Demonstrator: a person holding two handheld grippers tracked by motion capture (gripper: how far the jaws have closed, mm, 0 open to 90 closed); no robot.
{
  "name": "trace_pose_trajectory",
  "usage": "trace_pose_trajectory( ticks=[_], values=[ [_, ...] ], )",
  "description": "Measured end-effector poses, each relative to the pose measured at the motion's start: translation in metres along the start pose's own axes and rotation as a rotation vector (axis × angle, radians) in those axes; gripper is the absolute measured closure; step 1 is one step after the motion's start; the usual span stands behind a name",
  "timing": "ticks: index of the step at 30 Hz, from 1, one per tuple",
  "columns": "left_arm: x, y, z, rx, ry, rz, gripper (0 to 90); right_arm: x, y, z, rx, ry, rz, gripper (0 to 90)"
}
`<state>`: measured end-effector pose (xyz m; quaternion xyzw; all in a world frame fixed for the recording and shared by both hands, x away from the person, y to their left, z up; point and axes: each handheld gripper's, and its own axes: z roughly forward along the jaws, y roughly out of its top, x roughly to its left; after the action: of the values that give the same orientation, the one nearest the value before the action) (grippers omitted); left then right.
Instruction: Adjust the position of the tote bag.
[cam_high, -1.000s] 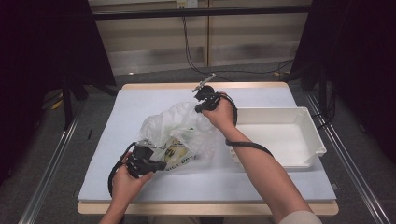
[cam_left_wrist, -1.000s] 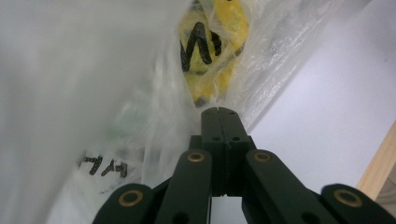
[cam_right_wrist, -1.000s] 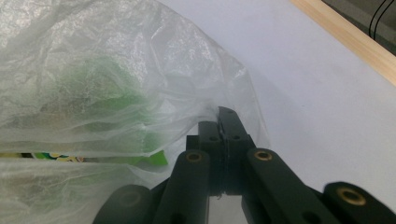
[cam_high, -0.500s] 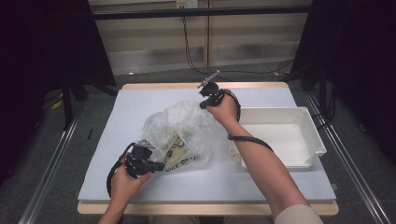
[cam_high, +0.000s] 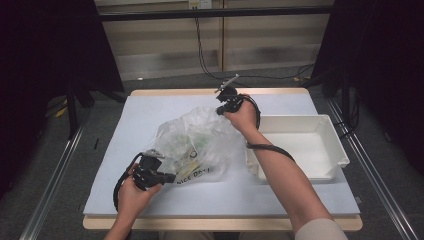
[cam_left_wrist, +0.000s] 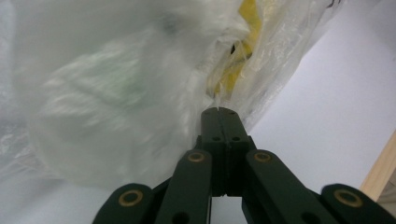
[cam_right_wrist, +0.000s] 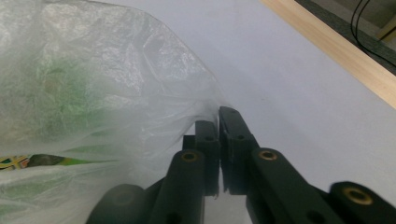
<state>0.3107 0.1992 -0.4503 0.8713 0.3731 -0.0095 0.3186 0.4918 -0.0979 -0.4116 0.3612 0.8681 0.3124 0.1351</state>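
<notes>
A clear plastic bag (cam_high: 197, 142) with green and yellow packets inside lies in the middle of the white table top (cam_high: 150, 110). My left gripper (cam_high: 167, 176) is shut on the bag's near edge, low over the table at the front left. In the left gripper view the bag (cam_left_wrist: 116, 70) bulges just beyond the closed jaws of the left gripper (cam_left_wrist: 219, 112). My right gripper (cam_high: 220, 111) is shut on the bag's far upper corner and holds it raised. In the right gripper view thin film of the bag (cam_right_wrist: 107, 79) runs into the pinched jaws of the right gripper (cam_right_wrist: 218, 116).
An empty white tray (cam_high: 327, 125) stands at the right side of the table, beside the person's right forearm (cam_high: 280, 170). The table's wooden far edge (cam_high: 165, 92) lies behind the bag. Dark floor and metal rails flank the table.
My right gripper has lifted the bag's far corner up and away from the person, stretching the bag taller. The left gripper has stayed in place on the near edge.
</notes>
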Motion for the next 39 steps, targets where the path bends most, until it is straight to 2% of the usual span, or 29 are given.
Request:
trace_pose_trajectory(
  ticks=[2, 3, 4, 7, 8, 10, 14, 16, 17, 18, 20, 23, 28, 29, 31, 33, 36, 38, 39],
  values=[
    [-0.001, 0.000, 0.000, -0.021, 0.000, -0.012, 90.0, 0.002, -0.001, -0.002, -0.014, 0.009, -0.013, 80.5],
    [0.000, 0.001, -0.001, -0.002, -0.002, 0.013, 90.0, 0.004, -0.002, -0.004, -0.007, 0.006, -0.012, 79.8],
    [-0.003, 0.001, 0.000, -0.022, -0.004, -0.008, 90.0, 0.006, -0.003, -0.005, -0.016, 0.017, -0.016, 77.7],
    [-0.004, 0.003, 0.000, -0.040, 0.008, 0.006, 90.0, 0.011, -0.007, -0.011, -0.025, 0.027, -0.014, 68.7],
    [-0.004, 0.004, -0.001, -0.039, 0.007, 0.019, 90.0, 0.012, -0.008, -0.012, -0.031, 0.021, -0.029, 63.6],
    [-0.005, 0.006, -0.002, -0.050, 0.003, 0.007, 89.7, 0.016, -0.010, -0.018, -0.031, 0.007, -0.042, 57.6],
    [-0.008, 0.010, -0.005, -0.086, 0.003, 0.003, 82.4, 0.021, -0.014, -0.029, -0.030, -0.003, -0.054, 51.3],
    [-0.010, 0.013, -0.006, -0.094, 0.001, 0.012, 76.8, 0.023, -0.016, -0.032, -0.033, 0.007, -0.072, 51.1],
    [-0.012, 0.014, -0.005, -0.113, -0.001, -0.003, 73.9, 0.024, -0.017, -0.033, -0.038, 0.014, -0.082, 51.1],
    [-0.013, 0.015, -0.006, -0.113, -0.004, 0.001, 71.1, 0.025, -0.019, -0.034, -0.039, 0.013, -0.091, 51.1],
    [-0.017, 0.018, -0.006, -0.126, -0.008, 0.005, 67.8, 0.028, -0.022, -0.036, -0.038, 0.021, -0.084, 51.9],
    [-0.021, 0.024, -0.007, -0.160, -0.040, -0.024, 59.1, 0.029, -0.027, -0.038, -0.029, 0.030, -0.095, 52.8],
    [-0.031, 0.038, -0.004, -0.195, -0.018, 0.028, 49.8, 0.032, -0.031, -0.040, -0.026, 0.035, -0.098, 54.5],
    [-0.032, 0.041, -0.002, -0.195, -0.011, 0.036, 46.9, 0.031, -0.031, -0.040, -0.031, 0.038, -0.112, 55.1],
    [-0.034, 0.047, 0.003, -0.212, -0.009, 0.051, 46.0, 0.033, -0.031, -0.041, -0.029, 0.045, -0.116, 55.7],
    [-0.037, 0.053, 0.008, -0.218, 0.014, 0.073, 41.8, 0.035, -0.032, -0.042, -0.026, 0.049, -0.123, 56.2],
    [-0.038, 0.061, 0.019, -0.225, 0.007, 0.072, 40.9, 0.037, -0.032, -0.041, -0.023, 0.054, -0.132, 57.1],
    [-0.037, 0.064, 0.026, -0.210, 0.031, 0.071, 39.8, 0.039, -0.032, -0.040, -0.025, 0.059, -0.135, 57.1],
    [-0.035, 0.065, 0.030, -0.212, 0.025, 0.053, 39.9, 0.040, -0.032, -0.040, -0.024, 0.060, -0.131, 57.1]
  ],
)
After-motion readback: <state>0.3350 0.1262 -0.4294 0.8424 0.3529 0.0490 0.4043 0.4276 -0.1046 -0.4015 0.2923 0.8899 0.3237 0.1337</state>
